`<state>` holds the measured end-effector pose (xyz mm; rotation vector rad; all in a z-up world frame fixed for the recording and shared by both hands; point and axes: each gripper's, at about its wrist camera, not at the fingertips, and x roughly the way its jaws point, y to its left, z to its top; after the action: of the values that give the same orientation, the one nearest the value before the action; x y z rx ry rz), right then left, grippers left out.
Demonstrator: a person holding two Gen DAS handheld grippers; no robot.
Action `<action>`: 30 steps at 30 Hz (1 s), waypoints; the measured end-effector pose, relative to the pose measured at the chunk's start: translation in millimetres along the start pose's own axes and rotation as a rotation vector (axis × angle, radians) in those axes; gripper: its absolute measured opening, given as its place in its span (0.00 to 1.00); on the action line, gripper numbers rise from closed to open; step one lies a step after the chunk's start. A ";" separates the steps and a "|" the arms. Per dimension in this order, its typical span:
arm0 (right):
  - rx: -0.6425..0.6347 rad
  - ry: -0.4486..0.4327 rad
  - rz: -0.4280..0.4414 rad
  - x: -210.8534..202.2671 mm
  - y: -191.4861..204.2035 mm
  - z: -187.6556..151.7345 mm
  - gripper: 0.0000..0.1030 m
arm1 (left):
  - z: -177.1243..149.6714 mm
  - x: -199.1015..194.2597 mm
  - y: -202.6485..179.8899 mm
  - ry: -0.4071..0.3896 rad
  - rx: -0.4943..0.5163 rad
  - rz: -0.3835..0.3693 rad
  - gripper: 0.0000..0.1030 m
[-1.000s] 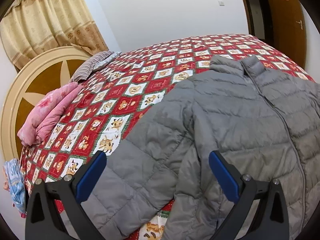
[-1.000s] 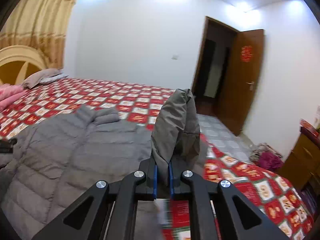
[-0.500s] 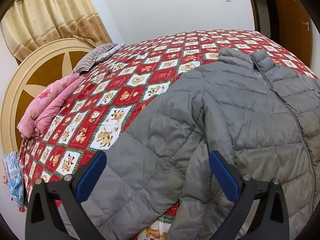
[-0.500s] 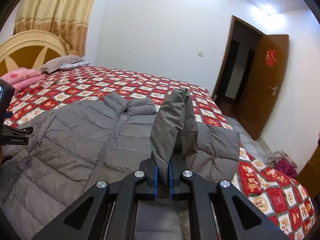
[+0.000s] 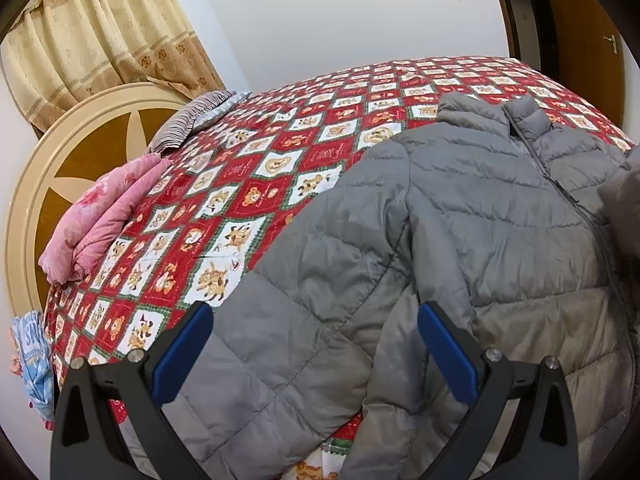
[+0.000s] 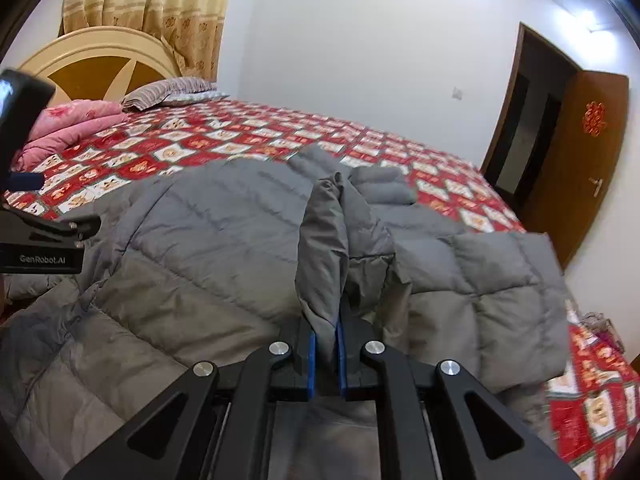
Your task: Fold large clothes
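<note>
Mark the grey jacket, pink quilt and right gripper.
grey jacket (image 5: 480,216), left wrist view, chest panel.
pink quilt (image 5: 100,216), left wrist view, folded top.
right gripper (image 6: 326,340), right wrist view, between the fingertips clamping the sleeve.

A grey quilted puffer jacket (image 5: 460,208) lies spread on the red-and-white patchwork bedspread (image 5: 256,184), collar toward the far side. A folded pink blanket (image 5: 100,216) and a striped pillow (image 5: 192,120) lie by the round cream-and-brown headboard (image 5: 48,184), left of the jacket. A brown wooden door (image 6: 576,160) stands beyond the bed's right side
</note>
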<state>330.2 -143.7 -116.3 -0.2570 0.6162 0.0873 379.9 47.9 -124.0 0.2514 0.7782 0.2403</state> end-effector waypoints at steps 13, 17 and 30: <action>-0.016 0.080 0.267 1.9 33.7 -8.2 0.64 | 18.1 -12.0 -3.5 -0.022 0.001 0.001 1.00; -0.046 0.074 0.310 -35.1 22.2 -18.9 0.64 | 27.6 -28.0 -14.4 -0.041 0.009 -0.046 1.00; 0.410 0.114 -0.047 -48.7 -176.8 -38.0 0.64 | 21.1 -36.2 -143.3 -0.098 0.242 0.051 1.00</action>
<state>297.1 -324.6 -80.4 0.1211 0.7257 -0.0999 387.3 -101.2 -130.0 0.5081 0.7037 0.1804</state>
